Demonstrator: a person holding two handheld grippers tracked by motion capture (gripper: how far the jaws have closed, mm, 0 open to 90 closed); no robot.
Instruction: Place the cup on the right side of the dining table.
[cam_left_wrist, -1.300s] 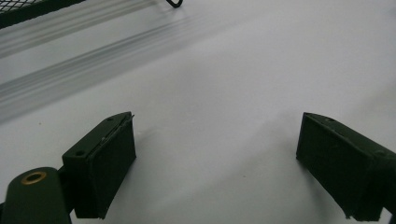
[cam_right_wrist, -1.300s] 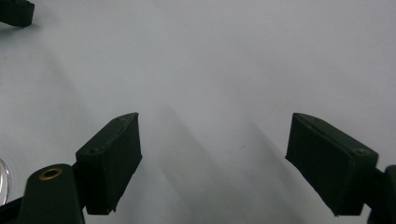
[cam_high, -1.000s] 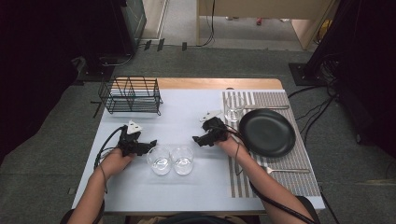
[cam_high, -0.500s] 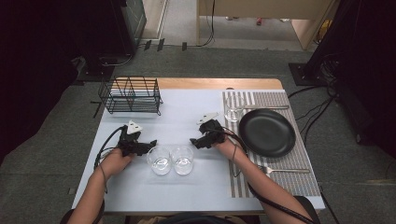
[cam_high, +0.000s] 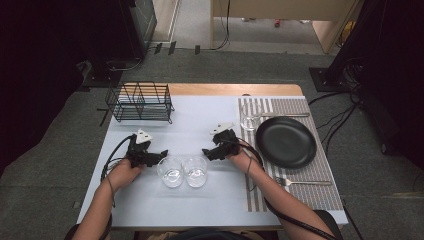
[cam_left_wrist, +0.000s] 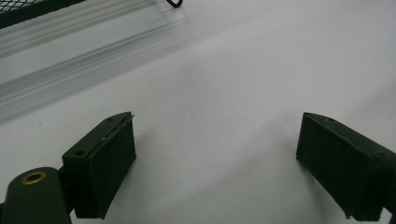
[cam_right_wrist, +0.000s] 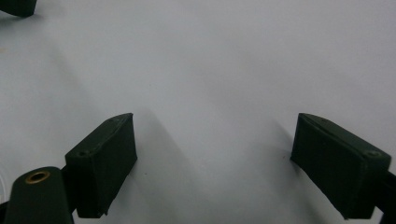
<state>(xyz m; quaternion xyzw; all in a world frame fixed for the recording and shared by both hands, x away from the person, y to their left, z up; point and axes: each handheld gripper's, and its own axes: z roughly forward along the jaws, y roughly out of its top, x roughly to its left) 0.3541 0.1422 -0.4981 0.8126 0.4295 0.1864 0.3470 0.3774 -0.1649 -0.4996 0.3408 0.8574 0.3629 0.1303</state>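
White tabletop (cam_high: 150, 200), seen from above. We hold the left gripper (cam_high: 161, 154) and right gripper (cam_high: 206, 152) low over it, jaws spread wide and empty in both gripper views. Two clear glasses (cam_high: 171, 171) stand touching, between and just beside the grippers. We judge the risk thus: either jaw, swung inward carelessly, could knock one glass against its neighbour and tip it.

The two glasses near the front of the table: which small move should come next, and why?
Probably the left gripper should ease right, toward the nearer glass. Its jaws stand wide apart with only bare table between them. The right gripper is open too, beside the other glass. The wire rack behind suggests a destination, though this is a guess.
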